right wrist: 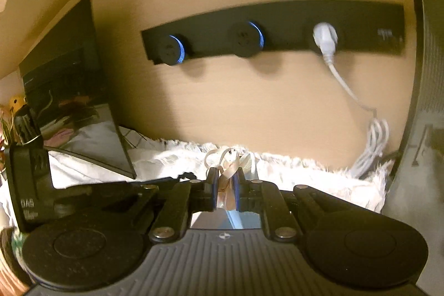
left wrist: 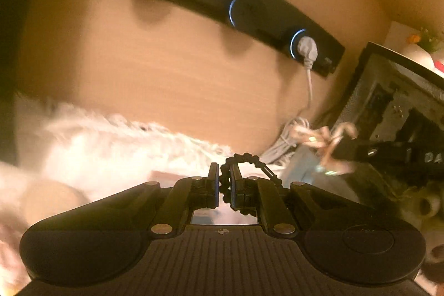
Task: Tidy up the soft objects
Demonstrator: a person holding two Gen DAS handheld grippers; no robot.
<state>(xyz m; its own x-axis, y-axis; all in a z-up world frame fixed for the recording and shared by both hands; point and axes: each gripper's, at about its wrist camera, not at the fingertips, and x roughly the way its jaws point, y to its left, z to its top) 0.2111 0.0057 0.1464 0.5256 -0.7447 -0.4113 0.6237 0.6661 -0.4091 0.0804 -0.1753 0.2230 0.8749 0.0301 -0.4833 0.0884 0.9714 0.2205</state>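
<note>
In the left wrist view, the left gripper [left wrist: 224, 186] has its jaws drawn narrow around a black knobbly coiled hair tie [left wrist: 244, 165], which loops up above the tips and trails down between them; it looks light, springy and a little slick, so a pinch across the coil itself, as here, should hold better than a grip on one bead. Beyond it lies a white fluffy fur mat [left wrist: 111, 146] against the wooden wall, and at the right edge the other tool carries a pale ribbon bundle. In the right wrist view, the right gripper [right wrist: 224, 189] is closed on that cream satin ribbon bow [right wrist: 229, 165], the loops standing above the jaws and a tail hanging below. The ribbon seems nearly weightless, limp and slippery, so the knot at its middle is probably the safest place to hold; a loose loop could slide out. A black wall socket strip [right wrist: 277, 29] carries a white plug [right wrist: 326, 38].
</note>
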